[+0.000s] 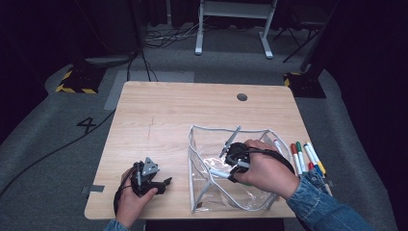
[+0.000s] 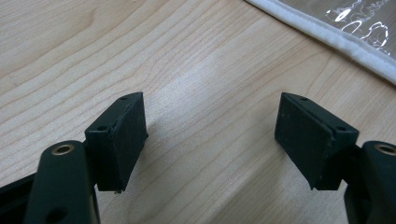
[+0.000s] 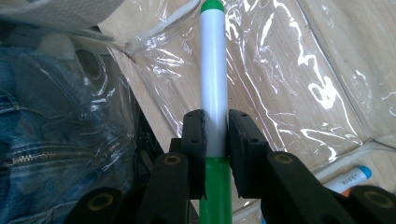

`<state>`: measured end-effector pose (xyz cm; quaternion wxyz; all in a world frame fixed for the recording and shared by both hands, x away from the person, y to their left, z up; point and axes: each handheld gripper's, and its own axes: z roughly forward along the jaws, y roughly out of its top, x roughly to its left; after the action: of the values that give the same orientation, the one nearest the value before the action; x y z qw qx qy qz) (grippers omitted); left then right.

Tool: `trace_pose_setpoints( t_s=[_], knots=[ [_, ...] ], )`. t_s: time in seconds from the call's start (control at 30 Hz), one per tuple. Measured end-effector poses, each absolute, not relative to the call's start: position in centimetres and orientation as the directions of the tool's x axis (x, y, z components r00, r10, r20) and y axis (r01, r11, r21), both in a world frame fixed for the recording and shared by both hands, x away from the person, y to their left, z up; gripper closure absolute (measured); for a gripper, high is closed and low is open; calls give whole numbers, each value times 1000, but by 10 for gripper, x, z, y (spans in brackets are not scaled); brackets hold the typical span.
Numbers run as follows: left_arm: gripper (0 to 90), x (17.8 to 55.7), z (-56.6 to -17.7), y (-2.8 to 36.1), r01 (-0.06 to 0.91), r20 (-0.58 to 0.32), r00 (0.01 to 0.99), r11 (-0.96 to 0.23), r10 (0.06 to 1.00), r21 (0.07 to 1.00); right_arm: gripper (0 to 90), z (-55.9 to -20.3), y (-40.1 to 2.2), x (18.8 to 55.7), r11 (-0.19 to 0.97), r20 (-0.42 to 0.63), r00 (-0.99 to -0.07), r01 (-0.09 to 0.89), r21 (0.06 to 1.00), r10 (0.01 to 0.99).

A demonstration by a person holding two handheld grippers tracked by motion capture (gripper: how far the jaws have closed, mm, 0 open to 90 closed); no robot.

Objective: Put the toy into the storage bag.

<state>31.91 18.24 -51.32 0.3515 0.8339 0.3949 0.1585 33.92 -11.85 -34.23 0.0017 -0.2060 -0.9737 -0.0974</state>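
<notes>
A clear plastic pouch (image 1: 211,130) with white trim stands open on the wooden table (image 1: 163,110). My right gripper (image 1: 234,172) reaches down inside it. In the right gripper view my right gripper (image 3: 215,135) is shut on a white marker with green ends (image 3: 214,70), and the pouch's crinkled clear wall (image 3: 289,84) lies behind it. My left gripper (image 1: 165,185) rests low near the table's front left, apart from the pouch. In the left gripper view my left gripper (image 2: 210,135) is open over bare wood, with the pouch's white edge (image 2: 336,32) at the upper right.
Several loose markers (image 1: 303,156) lie side by side on the table just right of the pouch; one with a blue cap (image 3: 355,176) shows through the plastic. A round cable hole (image 1: 242,96) sits near the table's far edge. A denim sleeve (image 1: 317,202) crosses the front right corner.
</notes>
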Motion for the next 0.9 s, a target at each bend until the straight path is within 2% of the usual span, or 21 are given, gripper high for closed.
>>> trace_pose_setpoints(
  t_s=[0.2, 0.63, 0.9],
  knots=[
    [254, 319, -513, 182, 547, -13, 638, -441, 770, 712, 773, -364, -112, 346, 904, 61, -914, 406, 137, 402],
    [254, 319, -513, 182, 547, -13, 638, -442, 770, 711, 772, -393, -111, 349, 911, 92, -914, 403, 89, 395],
    [254, 319, -513, 182, 547, -13, 638, -442, 770, 711, 771, -399, -109, 348, 921, 113, -919, 386, 50, 379]
  ],
)
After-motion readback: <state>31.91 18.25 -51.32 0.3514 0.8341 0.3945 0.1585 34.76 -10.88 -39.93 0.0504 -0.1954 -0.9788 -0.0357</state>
